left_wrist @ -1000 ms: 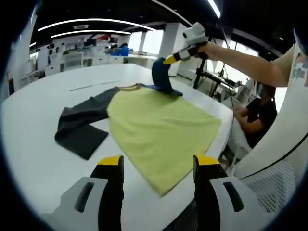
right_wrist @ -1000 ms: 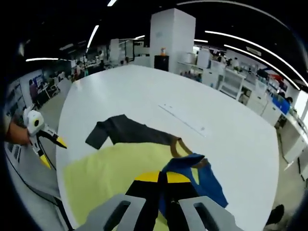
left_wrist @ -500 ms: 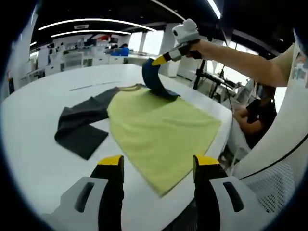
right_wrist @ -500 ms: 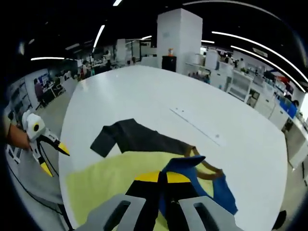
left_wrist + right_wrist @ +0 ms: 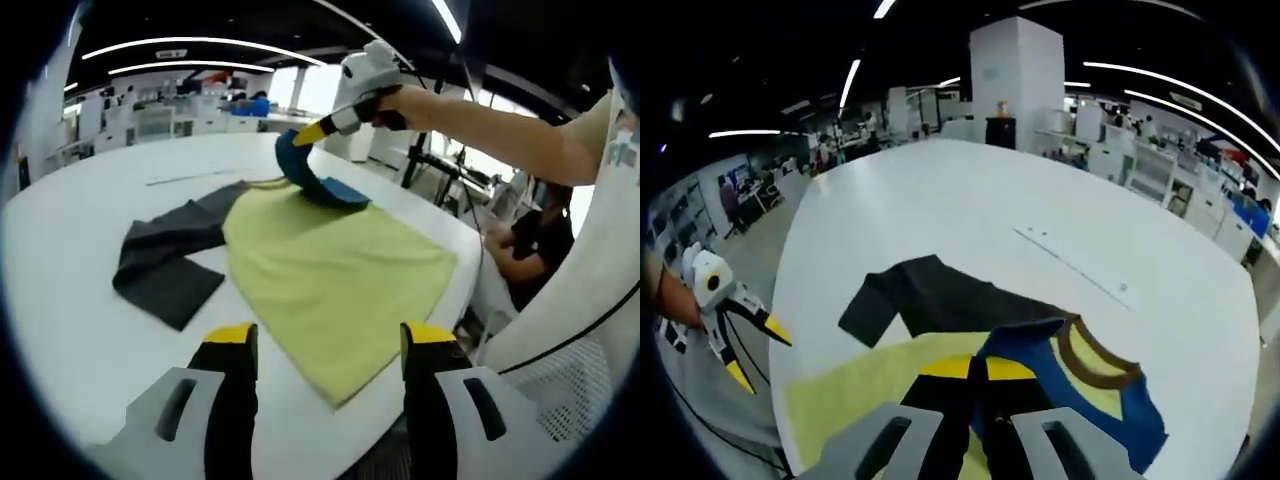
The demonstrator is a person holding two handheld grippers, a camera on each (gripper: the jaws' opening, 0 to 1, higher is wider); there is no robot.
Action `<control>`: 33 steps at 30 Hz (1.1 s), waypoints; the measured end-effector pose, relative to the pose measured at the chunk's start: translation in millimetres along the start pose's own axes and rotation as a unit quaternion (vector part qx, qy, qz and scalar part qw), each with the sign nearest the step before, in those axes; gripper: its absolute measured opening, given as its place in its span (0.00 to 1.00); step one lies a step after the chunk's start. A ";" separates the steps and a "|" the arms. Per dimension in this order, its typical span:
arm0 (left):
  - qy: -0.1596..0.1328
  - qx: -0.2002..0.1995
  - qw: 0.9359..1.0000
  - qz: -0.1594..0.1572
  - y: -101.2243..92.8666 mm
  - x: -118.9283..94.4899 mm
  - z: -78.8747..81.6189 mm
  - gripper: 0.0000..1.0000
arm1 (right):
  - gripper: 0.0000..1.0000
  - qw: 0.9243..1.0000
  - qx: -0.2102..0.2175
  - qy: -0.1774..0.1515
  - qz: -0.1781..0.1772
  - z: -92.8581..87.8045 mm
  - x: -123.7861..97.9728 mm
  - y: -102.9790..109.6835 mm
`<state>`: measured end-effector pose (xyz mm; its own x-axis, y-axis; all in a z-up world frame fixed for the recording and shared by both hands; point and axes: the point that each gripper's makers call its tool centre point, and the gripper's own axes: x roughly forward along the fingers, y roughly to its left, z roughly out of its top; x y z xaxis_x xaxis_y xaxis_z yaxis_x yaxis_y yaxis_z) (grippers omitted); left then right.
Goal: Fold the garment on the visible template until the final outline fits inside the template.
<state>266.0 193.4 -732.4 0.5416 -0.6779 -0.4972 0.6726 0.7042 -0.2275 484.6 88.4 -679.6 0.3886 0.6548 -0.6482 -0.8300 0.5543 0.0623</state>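
A T-shirt lies on the white table [image 5: 70, 330], with a yellow body [image 5: 335, 270], a dark grey sleeve [image 5: 165, 260] and a blue sleeve [image 5: 310, 180]. My right gripper [image 5: 305, 135], held by a hand, is shut on the blue sleeve and holds it lifted and curled above the collar. My left gripper [image 5: 330, 345] stands open near the table's edge, short of the shirt's hem. In the right gripper view my right gripper [image 5: 975, 372] pinches the blue sleeve [image 5: 1080, 385] beside the brown collar [image 5: 1095, 362]. The grey sleeve [image 5: 930, 300] lies flat beyond, and the left gripper [image 5: 760, 355] hangs open at the left.
A thin pale strip [image 5: 1070, 262] lies on the table beyond the shirt. A person [image 5: 530, 240] sits past the table's right edge, next to a white mesh chair [image 5: 570, 385]. Desks and a white pillar [image 5: 1015, 75] stand in the background.
The right gripper has carried the blue sleeve up and leftward in the left gripper view, curling it over the collar. The left gripper has stayed where it was, open.
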 end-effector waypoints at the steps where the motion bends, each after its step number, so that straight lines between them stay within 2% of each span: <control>1: 0.000 0.000 1.000 0.000 -0.2 0.1 0.1 0.54 | 0.00 1.000 0.001 0.001 0.002 -1.0 2.4 1.7; 19: -0.003 -0.005 1.000 0.001 -2.1 0.2 0.5 0.54 | 0.00 0.999 0.005 0.010 0.032 -4.3 33.3 32.4; 33: -0.006 -0.010 1.000 0.003 -0.9 -0.9 0.7 0.54 | 0.00 0.998 0.005 0.031 0.050 -19.2 57.8 50.1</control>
<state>265.2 193.3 -731.2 0.5524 -0.6756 -0.4884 0.6583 0.7129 -0.2416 457.8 144.2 -728.5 0.2779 0.6746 -0.6838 -0.8592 0.4930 0.1372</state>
